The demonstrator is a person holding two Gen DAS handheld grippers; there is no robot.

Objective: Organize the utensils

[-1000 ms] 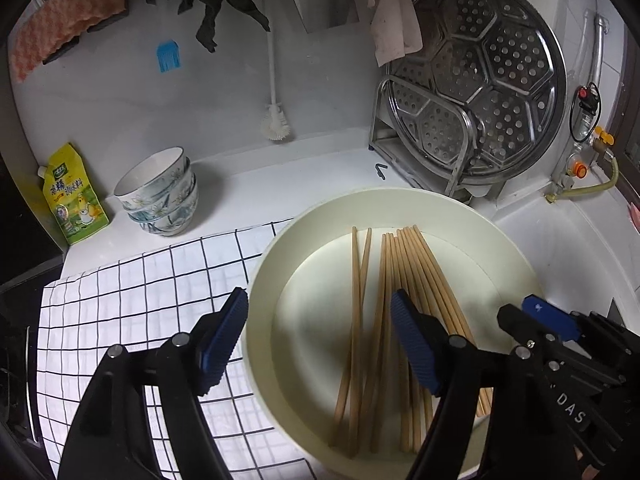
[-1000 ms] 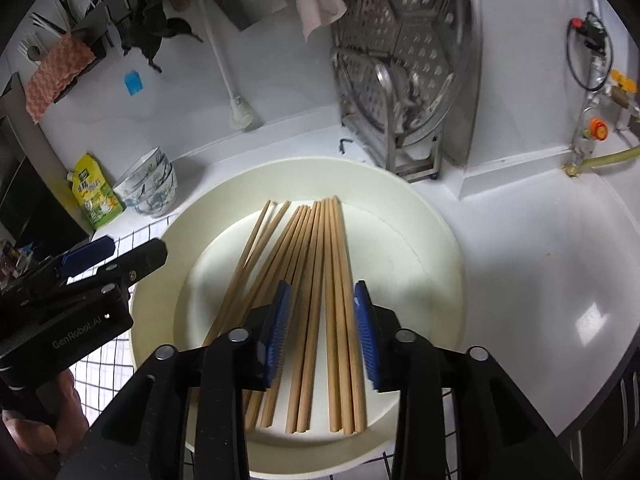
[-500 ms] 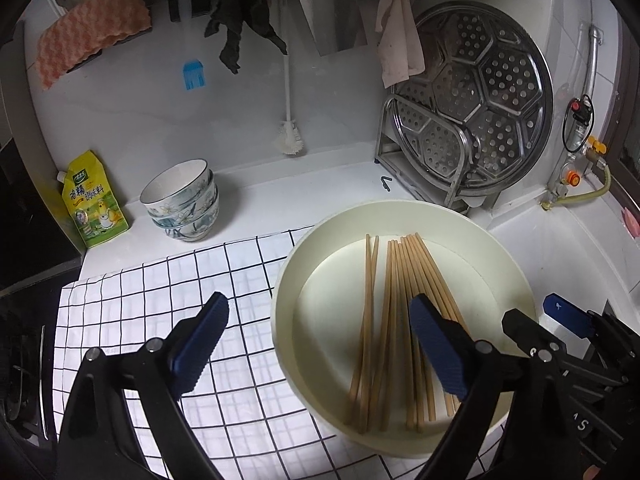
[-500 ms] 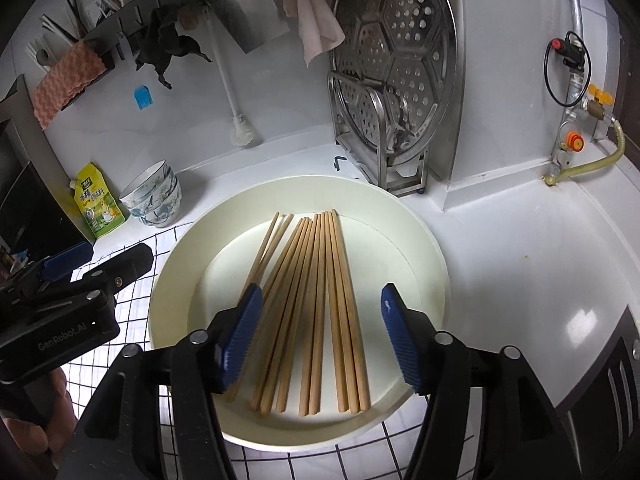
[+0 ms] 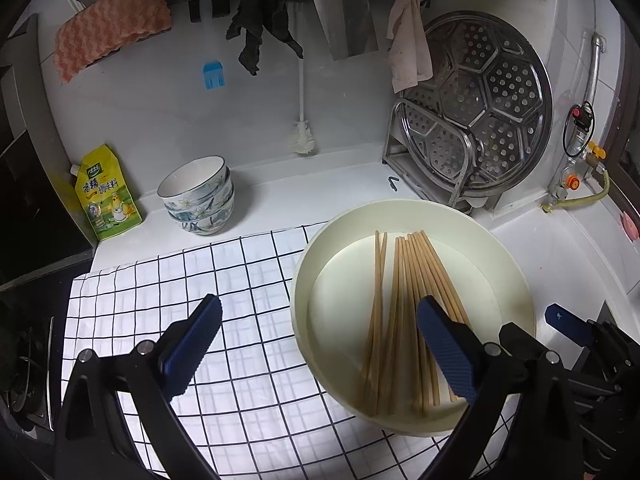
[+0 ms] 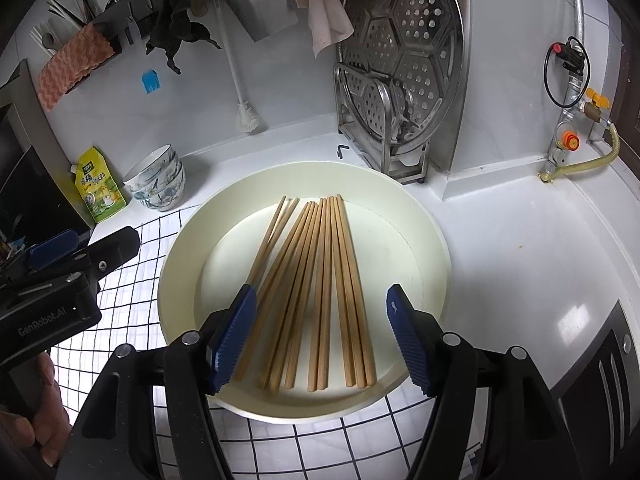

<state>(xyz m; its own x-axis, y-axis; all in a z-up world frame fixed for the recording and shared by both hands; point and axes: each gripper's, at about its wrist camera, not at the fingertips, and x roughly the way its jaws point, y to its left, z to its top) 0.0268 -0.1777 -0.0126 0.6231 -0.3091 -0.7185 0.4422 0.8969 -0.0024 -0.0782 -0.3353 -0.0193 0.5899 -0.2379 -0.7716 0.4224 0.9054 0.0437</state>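
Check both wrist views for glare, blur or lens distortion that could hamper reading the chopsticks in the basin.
Left wrist view: strong fisheye bending and dark corners; blown-out patch on the checked cloth; chopsticks sharp. Right wrist view: same curvature; a bright reflection on the counter; chopsticks and basin evenly lit, no motion blur.

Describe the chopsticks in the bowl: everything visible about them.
The chopsticks are plain light-brown sticks, wood or bamboo by the look, about a dozen. They lie flat on the floor of the cream bowl, roughly parallel, two angled off to the left. Neither claw touches them.
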